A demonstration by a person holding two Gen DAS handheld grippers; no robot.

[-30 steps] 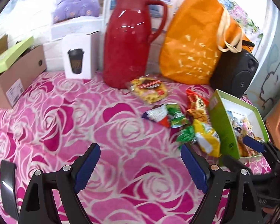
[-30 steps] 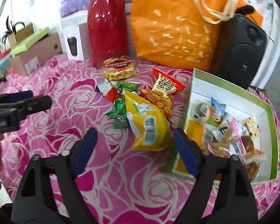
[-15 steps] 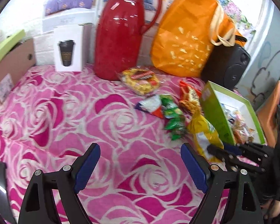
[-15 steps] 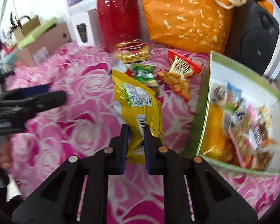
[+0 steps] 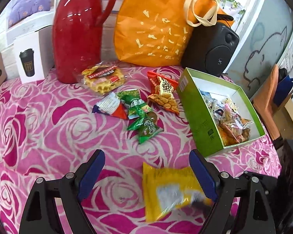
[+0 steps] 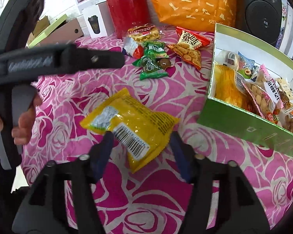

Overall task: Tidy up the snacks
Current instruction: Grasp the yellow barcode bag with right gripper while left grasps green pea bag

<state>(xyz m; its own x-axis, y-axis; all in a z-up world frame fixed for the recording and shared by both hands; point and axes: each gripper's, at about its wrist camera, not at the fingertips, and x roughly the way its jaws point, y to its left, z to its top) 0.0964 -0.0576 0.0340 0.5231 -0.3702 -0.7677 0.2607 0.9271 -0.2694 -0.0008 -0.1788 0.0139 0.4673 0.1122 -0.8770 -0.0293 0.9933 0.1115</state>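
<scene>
Right gripper (image 6: 140, 142) jaws open around yellow snack bag (image 6: 130, 122), lower centre; left gripper (image 5: 146, 167) jaws open, empty.

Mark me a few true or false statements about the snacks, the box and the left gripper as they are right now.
1. The green box has snack packets in it. True.
2. The yellow packet is inside the green box. False: it lies on the pink rose cloth, outside the box.
3. The red jug stands upright behind the waffle packet. True.
4. The left gripper is shut on a green packet. False: its fingers are wide apart and hold nothing; the green packets lie on the cloth ahead of it.
</scene>
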